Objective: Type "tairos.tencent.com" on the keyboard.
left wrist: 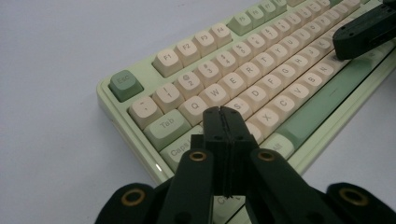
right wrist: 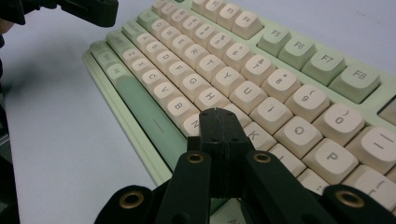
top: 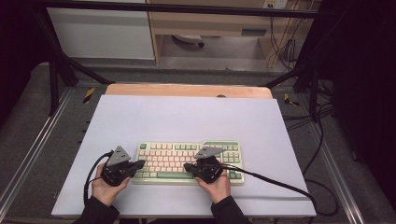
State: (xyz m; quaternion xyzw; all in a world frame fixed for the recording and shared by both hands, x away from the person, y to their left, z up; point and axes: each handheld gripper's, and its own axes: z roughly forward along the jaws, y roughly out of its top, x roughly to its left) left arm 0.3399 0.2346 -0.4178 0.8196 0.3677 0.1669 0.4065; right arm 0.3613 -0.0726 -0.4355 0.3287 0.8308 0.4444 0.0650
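Keyboard (top: 187, 162) lying on white sheet (top: 187, 121), toward 6 o'clock edge. Left gripper (top: 140, 164) hovering over keyboard's 9 o'clock end, jaws pressed together, gripping nothing. Right gripper (top: 187, 167) pointing over middle keys from 3 o'clock side, jaws likewise closed, empty.

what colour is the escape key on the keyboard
Sage green, darker than the cream letter keys around it. The Esc key shows best in the left gripper view.
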